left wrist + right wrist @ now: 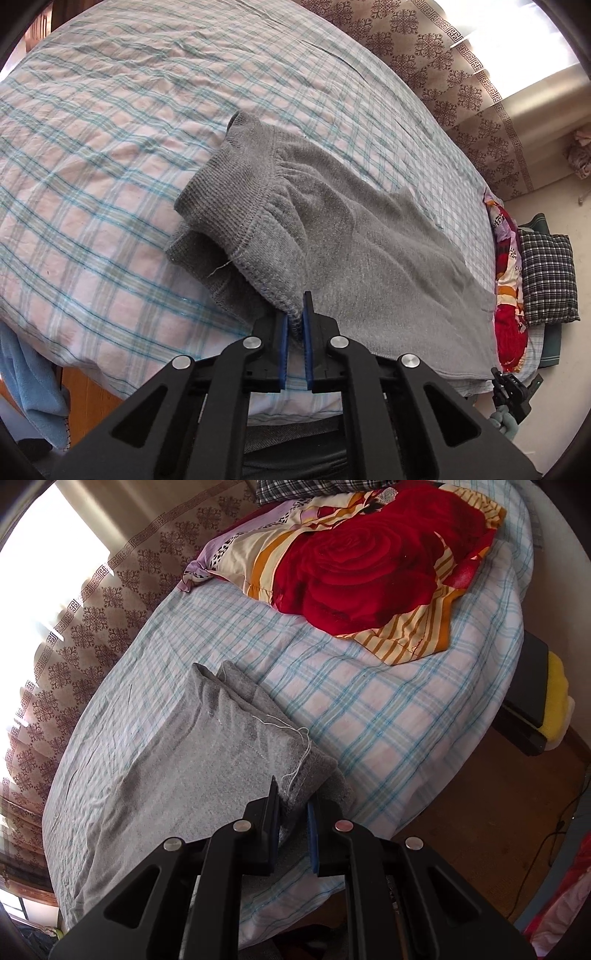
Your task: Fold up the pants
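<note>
Grey knit pants (pixel 362 236) lie across the plaid bed sheet (pixel 110 155). In the left wrist view my left gripper (pixel 295 314) is shut on the ribbed waistband corner, which is lifted and folded over. In the right wrist view the pants (pixel 155 775) stretch away to the left, and my right gripper (pixel 293 797) is shut on the leg-cuff end, where loose white threads hang. The right gripper also shows small at the far right of the left wrist view (pixel 511 387).
A red rose-print blanket (pixel 369 565) and a dark checked pillow (pixel 546 280) lie at the head of the bed. A patterned brown curtain (pixel 443 62) hangs behind. A blue towel (pixel 33 384) hangs at the bed's near edge. Wooden floor (pixel 480 830) lies beside the bed.
</note>
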